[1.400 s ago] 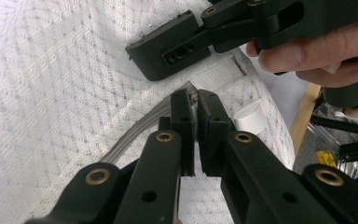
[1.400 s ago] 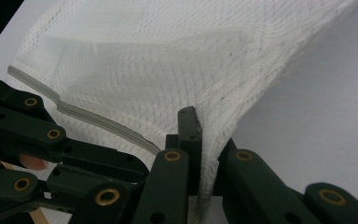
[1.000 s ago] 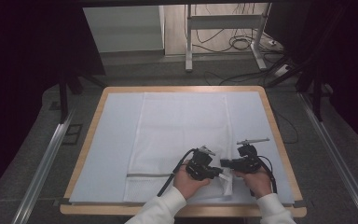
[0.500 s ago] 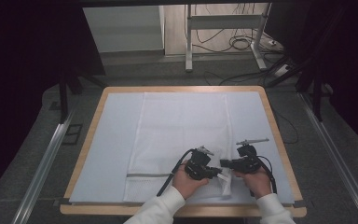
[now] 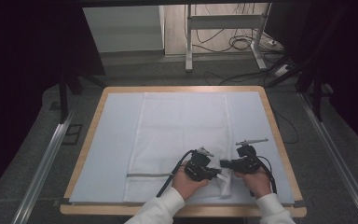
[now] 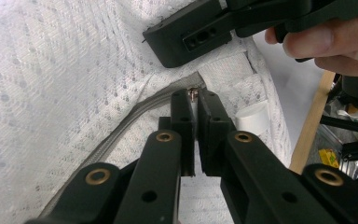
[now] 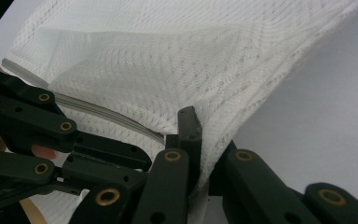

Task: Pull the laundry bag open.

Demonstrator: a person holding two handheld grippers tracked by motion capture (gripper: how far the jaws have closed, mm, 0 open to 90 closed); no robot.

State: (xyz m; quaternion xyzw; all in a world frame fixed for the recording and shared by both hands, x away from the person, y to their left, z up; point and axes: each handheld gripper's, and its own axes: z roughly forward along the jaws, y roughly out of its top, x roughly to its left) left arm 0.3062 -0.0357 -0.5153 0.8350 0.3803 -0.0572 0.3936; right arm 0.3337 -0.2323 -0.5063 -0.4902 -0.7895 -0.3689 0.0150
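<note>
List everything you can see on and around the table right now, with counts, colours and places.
white mesh laundry bag: one, white, flat on the middle of the table, near right corner lifted
grey zipper: one, grey, along the bag's near edge
small metal zipper pull: one, silver, between the left gripper's jaws
pale blue table mat: one, pale blue, under the bag
wooden table: one, light wood rim
metal frame with cables: one, grey, on the floor beyond the table
left gripper: one, black, shut on the pull
right gripper: one, black, shut on the bag's mesh corner
</note>
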